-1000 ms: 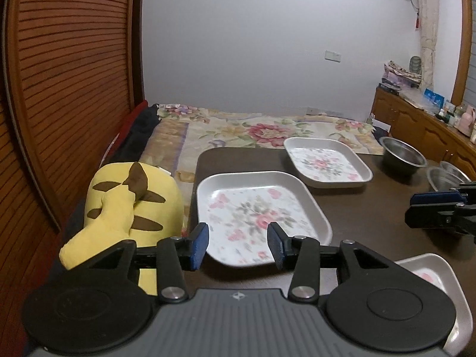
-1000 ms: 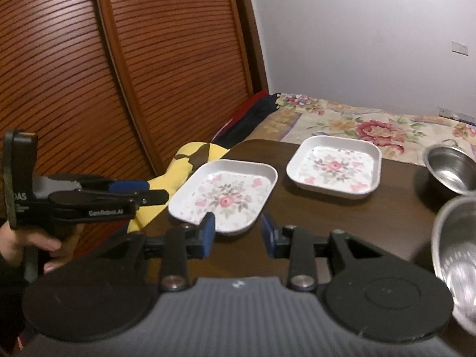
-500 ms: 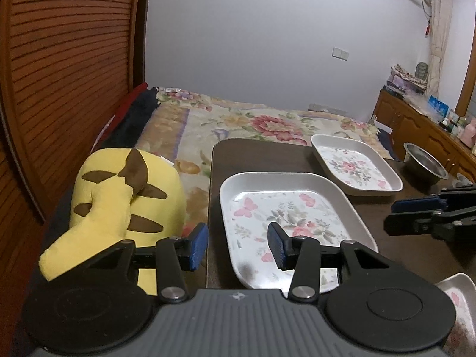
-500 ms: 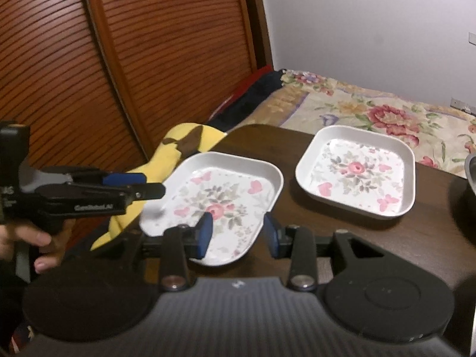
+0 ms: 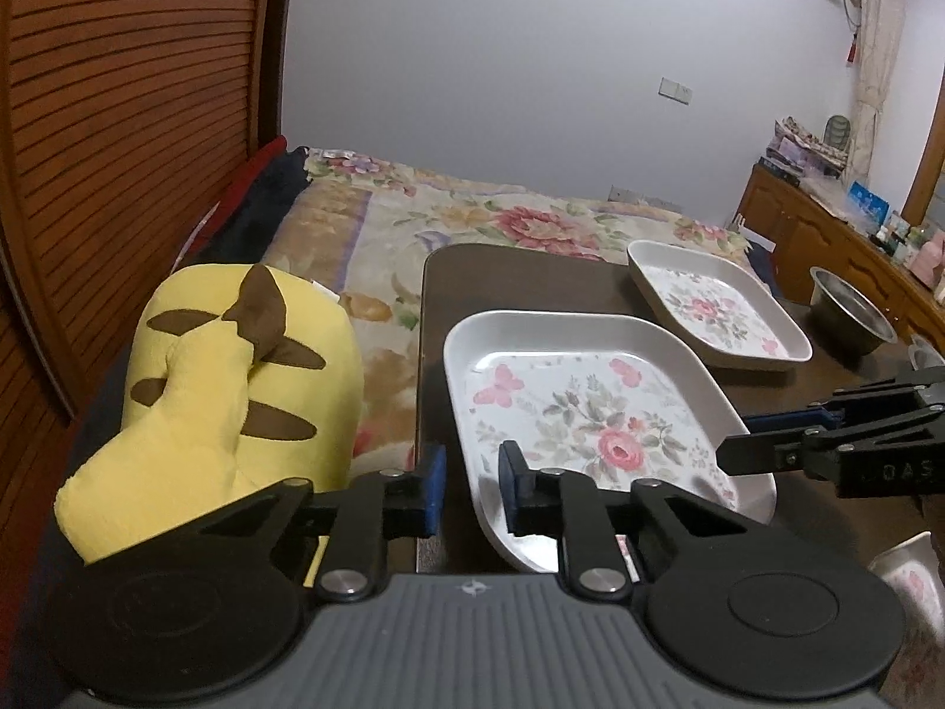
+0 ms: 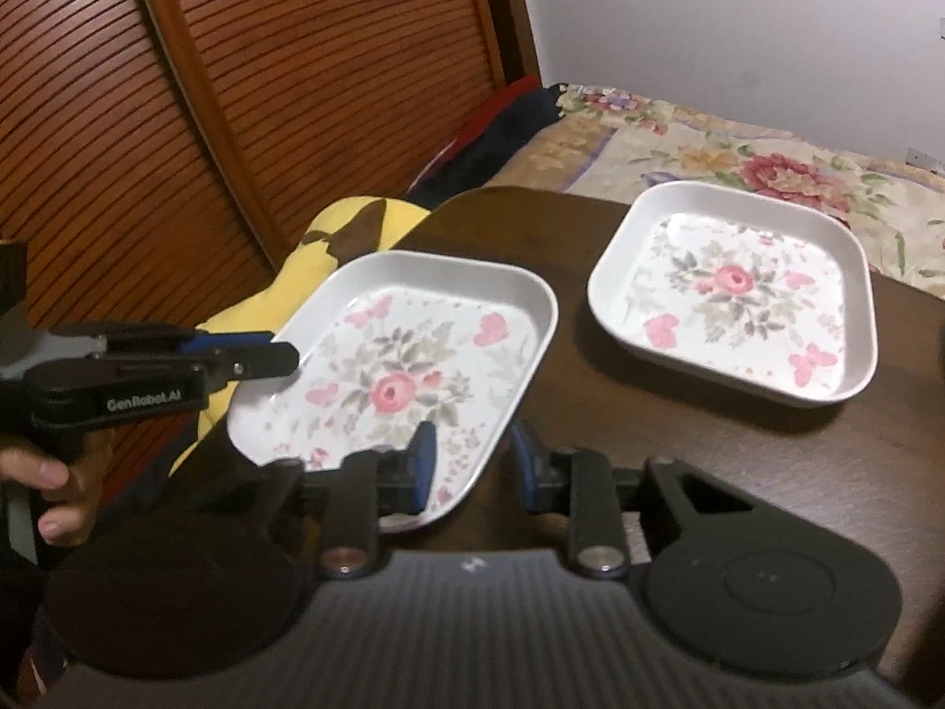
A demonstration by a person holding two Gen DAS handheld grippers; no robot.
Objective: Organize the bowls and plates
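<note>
A white square plate with a rose print [image 5: 579, 407] [image 6: 407, 366] lies at the left edge of the dark table [image 5: 520, 277]. A second rose plate [image 5: 714, 307] [image 6: 732, 295] lies further back. My left gripper [image 5: 469, 481] is open, its fingers astride the near plate's left rim. My right gripper [image 6: 472, 461] is open, astride the same plate's opposite rim; it also shows in the left wrist view [image 5: 768, 443]. A steel bowl [image 5: 853, 310] stands at the right. A third plate's corner [image 5: 909, 579] shows at the lower right.
A yellow plush toy [image 5: 236, 390] lies left of the table, next to a bed with a floral blanket [image 5: 472, 218]. A slatted wooden door [image 6: 236, 88] stands on the left. A cluttered wooden cabinet [image 5: 838, 224] runs along the right wall.
Both grippers have moved in on the near rose plate from opposite sides; each now straddles its rim. The left gripper's gap has narrowed a little.
</note>
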